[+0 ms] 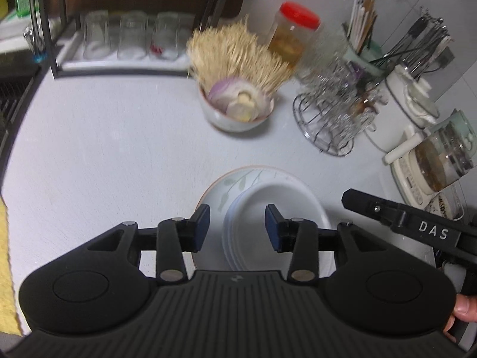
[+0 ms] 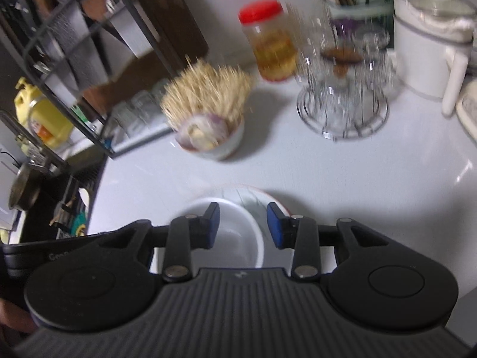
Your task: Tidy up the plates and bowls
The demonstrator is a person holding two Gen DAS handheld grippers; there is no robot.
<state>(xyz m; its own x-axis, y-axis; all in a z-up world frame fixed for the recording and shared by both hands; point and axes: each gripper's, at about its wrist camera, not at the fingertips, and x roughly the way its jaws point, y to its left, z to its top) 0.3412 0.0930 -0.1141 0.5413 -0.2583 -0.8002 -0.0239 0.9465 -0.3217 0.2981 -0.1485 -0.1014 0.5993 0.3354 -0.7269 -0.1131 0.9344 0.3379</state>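
A stack of white bowls (image 1: 262, 208) sits on a leaf-patterned plate (image 1: 229, 188) on the white counter, just under both grippers. My left gripper (image 1: 237, 226) is open and empty, its jaws above the stack's left side. My right gripper (image 2: 243, 225) is open and empty above the same white bowls (image 2: 235, 238) and plate (image 2: 253, 194). The right gripper's body also shows at the right of the left wrist view (image 1: 417, 226). Both views are blurred.
A bowl of onion and toothpicks (image 1: 238, 101) stands farther back. Behind it are a red-lidded jar (image 1: 292, 35), a wire cup holder (image 1: 331, 113), utensil holders, a white kettle (image 1: 408, 104) and a glass pot (image 1: 441, 155). A dark rack with glasses (image 1: 128, 35) stands back left.
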